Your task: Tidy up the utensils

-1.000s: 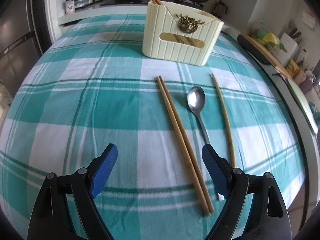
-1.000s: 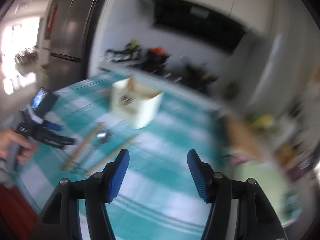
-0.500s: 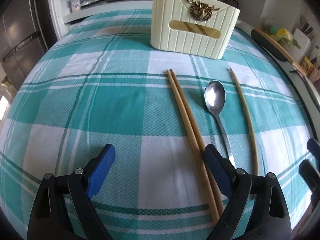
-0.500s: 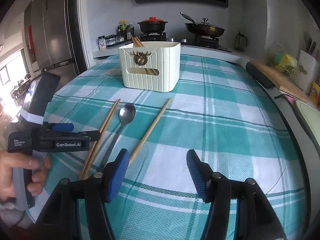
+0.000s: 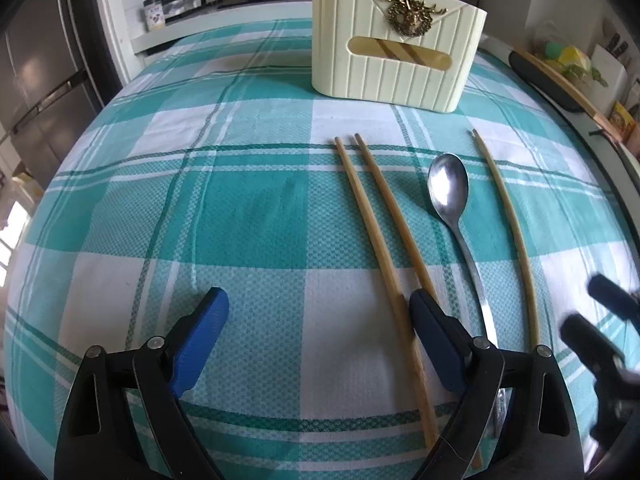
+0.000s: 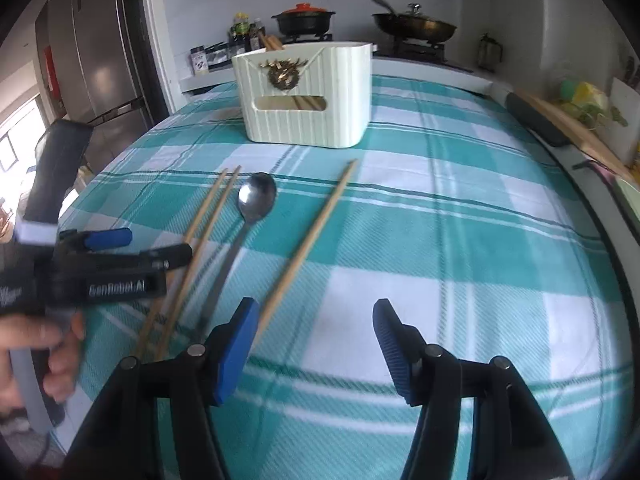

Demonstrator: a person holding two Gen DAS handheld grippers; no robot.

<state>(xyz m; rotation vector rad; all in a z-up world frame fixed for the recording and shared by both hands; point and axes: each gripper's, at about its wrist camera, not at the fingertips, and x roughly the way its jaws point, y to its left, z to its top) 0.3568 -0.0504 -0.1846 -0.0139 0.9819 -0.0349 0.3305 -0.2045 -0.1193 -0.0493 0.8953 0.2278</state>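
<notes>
**Inspector:** Teal-and-white checked cloth (image 5: 248,216) covers the table. Utensils lie loose on it: a pair of wooden chopsticks (image 5: 384,240), a metal spoon (image 5: 448,192) and a single chopstick (image 5: 508,224).

**Clerk:** Their order?

**Inspector:** In the left wrist view, from left to right: the pair, the spoon, the single stick. All lie roughly lengthwise, tips and bowl pointing toward a cream ribbed holder (image 5: 396,56). The spoon lies between the pair and the single stick, apart from both.

**Clerk:** The holder?

**Inspector:** Upright at the far side of the cloth, well beyond the utensil tips. It carries a brass-coloured ornament (image 5: 412,16) above a slot, and chopstick ends (image 6: 272,42) project from its top.

**Clerk:** Left gripper (image 5: 318,340)?

**Inspector:** Jaws wide apart, nothing between the blue pads but cloth and one stick of the pair. The right-hand pad (image 5: 436,344) overlaps the near end of the other stick; contact cannot be determined.

**Clerk:** Right gripper (image 6: 314,346)?

**Inspector:** Jaws likewise spread, holding nothing. Its left pad (image 6: 234,352) sits by the near end of the single chopstick; touching or not, I cannot tell. The right wrist view shows the person's hand (image 6: 44,356) on the left gripper's handle.

**Clerk:** Background?

**Inspector:** A stove with a black pot (image 6: 304,20) and a wok (image 6: 416,26), and a refrigerator (image 6: 104,60)
</notes>
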